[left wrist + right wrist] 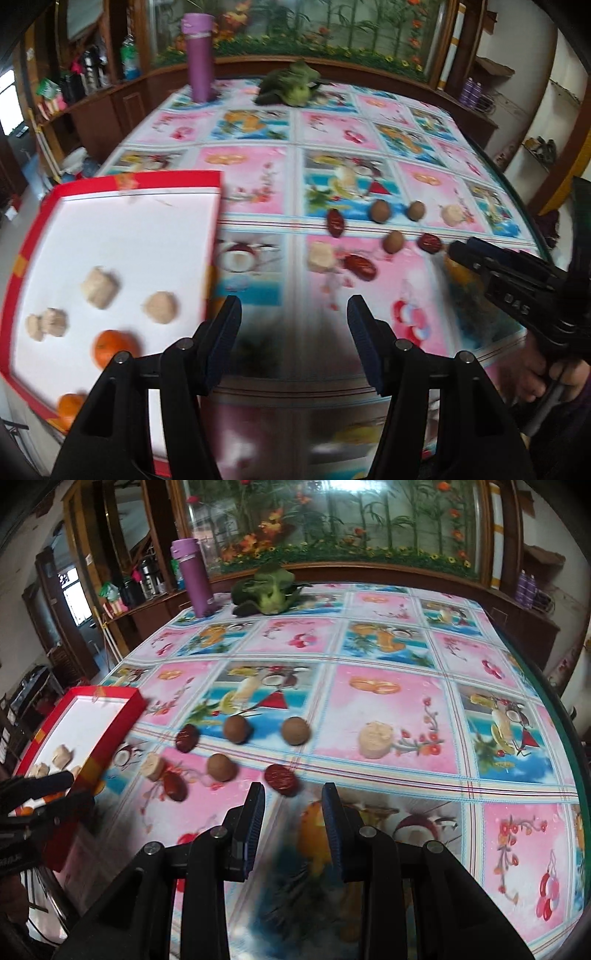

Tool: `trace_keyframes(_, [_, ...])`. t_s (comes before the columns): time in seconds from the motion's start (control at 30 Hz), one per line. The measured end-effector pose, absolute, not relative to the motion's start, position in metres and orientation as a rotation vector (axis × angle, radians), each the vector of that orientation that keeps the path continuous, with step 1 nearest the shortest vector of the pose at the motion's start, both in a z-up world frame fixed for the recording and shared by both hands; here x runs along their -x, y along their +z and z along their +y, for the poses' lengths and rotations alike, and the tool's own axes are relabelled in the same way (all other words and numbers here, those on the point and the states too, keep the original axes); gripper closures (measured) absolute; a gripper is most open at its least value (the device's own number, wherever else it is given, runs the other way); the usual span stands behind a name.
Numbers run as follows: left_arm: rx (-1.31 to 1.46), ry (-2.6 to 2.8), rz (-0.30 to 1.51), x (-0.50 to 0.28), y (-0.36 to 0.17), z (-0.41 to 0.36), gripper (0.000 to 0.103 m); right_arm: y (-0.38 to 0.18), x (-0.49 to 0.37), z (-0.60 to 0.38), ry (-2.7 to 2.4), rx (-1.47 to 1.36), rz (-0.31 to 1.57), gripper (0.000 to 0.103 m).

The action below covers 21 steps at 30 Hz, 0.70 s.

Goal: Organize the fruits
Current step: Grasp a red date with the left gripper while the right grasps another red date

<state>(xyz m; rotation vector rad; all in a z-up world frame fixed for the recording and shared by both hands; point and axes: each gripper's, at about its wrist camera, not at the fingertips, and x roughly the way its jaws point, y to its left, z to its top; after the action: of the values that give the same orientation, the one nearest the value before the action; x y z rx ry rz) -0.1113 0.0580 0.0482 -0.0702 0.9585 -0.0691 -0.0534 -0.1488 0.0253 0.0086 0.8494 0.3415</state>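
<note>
The left hand-held gripper (293,321) hovered wide open and empty over the surface (258,166), its left finger at the near right corner of the red-rimmed tray (33,236). On the tray's white floor lay pale peeled fruit pieces (99,288) and two oranges (112,347). The right hand-held gripper (291,812) was also open, holding nothing, with a wrinkled red date (280,779) just ahead of its fingertips. Beyond lay round brown longans (238,729), further dates (186,738) and a pale piece (375,740).
</note>
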Motion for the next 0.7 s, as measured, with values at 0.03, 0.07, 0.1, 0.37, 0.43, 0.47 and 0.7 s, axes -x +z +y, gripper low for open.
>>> trace_keyframes(0.03, [0.069, -0.094, 0.972, 0.108, 0.046, 0.05, 0.042, 0.023, 0.051, -0.151, 0.348, -0.014, 0.858, 0.072])
trace_keyframes(0.07, [0.066, -0.112, 0.981, 0.105, 0.044, 0.044, 0.042, 0.021, 0.047, -0.151, 0.36, -0.017, 0.867, 0.072])
trace_keyframes(0.1, [0.061, -0.134, 0.999, 0.101, 0.041, 0.035, 0.042, 0.02, 0.046, -0.15, 0.368, -0.011, 0.867, 0.072])
trace_keyframes(0.37, [0.079, -0.161, 1.063, 0.084, 0.026, 0.018, 0.042, 0.013, 0.033, -0.135, 0.428, 0.048, 0.878, 0.072])
trace_keyframes(0.43, [0.082, -0.163, 1.071, 0.081, 0.025, 0.017, 0.042, 0.008, 0.029, -0.132, 0.436, 0.055, 0.897, 0.072])
trace_keyframes(0.47, [0.082, -0.161, 1.074, 0.079, 0.024, 0.016, 0.042, 0.007, 0.028, -0.131, 0.438, 0.056, 0.904, 0.072])
trace_keyframes(0.7, [0.116, -0.129, 1.078, 0.068, 0.016, 0.014, 0.051, 0.008, 0.03, -0.136, 0.443, 0.04, 0.896, 0.079])
